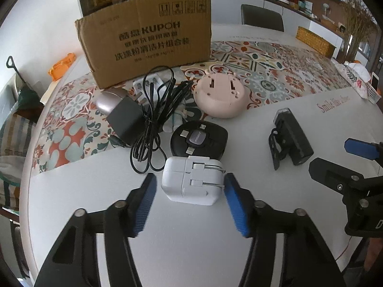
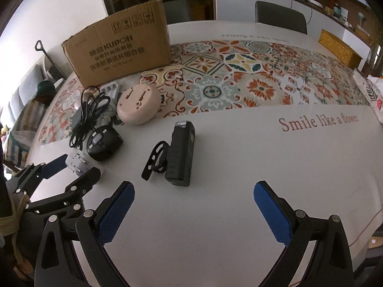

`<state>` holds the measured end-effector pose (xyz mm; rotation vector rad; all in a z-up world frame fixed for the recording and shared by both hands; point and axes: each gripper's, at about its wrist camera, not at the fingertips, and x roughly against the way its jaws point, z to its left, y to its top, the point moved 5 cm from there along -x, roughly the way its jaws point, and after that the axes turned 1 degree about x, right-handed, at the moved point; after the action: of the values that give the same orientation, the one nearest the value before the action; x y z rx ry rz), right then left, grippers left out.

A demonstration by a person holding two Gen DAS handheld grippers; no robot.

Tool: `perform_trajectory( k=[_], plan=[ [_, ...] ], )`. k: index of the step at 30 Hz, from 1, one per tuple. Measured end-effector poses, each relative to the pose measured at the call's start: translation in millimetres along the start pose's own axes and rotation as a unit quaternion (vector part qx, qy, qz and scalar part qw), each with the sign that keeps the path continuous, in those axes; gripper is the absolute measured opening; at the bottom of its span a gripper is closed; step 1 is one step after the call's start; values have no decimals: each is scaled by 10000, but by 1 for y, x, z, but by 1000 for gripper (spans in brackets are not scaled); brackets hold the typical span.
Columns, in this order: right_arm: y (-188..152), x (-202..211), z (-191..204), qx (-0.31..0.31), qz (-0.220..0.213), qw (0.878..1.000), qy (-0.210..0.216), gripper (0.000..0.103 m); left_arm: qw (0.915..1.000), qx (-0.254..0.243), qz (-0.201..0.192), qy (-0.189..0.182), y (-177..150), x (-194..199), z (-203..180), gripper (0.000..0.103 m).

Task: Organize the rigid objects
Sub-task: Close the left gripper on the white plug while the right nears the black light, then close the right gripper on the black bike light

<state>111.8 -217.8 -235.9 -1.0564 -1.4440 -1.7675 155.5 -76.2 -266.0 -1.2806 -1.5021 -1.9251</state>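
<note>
The left gripper stands spread at the lower centre of the left wrist view, its ribbed blue pads flanking a glossy white plug adapter with folded metal prongs; the right-hand pad sits just at the prong ends, though whether it touches cannot be told; the adapter rests on the smooth white table. Above it lies a rounded black cable reel, then a pale pink domed disc, a matte black power brick with a tangled black cord, and a corrugated cardboard box at upper centre; a small white item behind the cord is hard to make out. The right gripper hangs wide open in the right wrist view, empty, below a boxy black bike light with a looped strap; there the adapter is half hidden behind the left gripper at lower left; only this view shows the lettering on the patterned tablecloth in full.
</note>
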Motion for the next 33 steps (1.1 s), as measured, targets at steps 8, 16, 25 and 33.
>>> perform_trajectory(
  k=[8,16,25,33],
  plan=[
    [2,-10,9,103,-14,9999,34,98,9999,41,-32,-148,1,-11,0,46],
    [4,-15,10,85,0,10000,0,97,9997,45,-51,-226,-2,-7,1,45],
    [13,-22,21,258,-108,9996,49,91,9995,47,-302,103,1,14,9,45],
    [24,-45,28,237,-27,9997,32,73,9993,217,-290,101,7,10,19,45]
  ],
)
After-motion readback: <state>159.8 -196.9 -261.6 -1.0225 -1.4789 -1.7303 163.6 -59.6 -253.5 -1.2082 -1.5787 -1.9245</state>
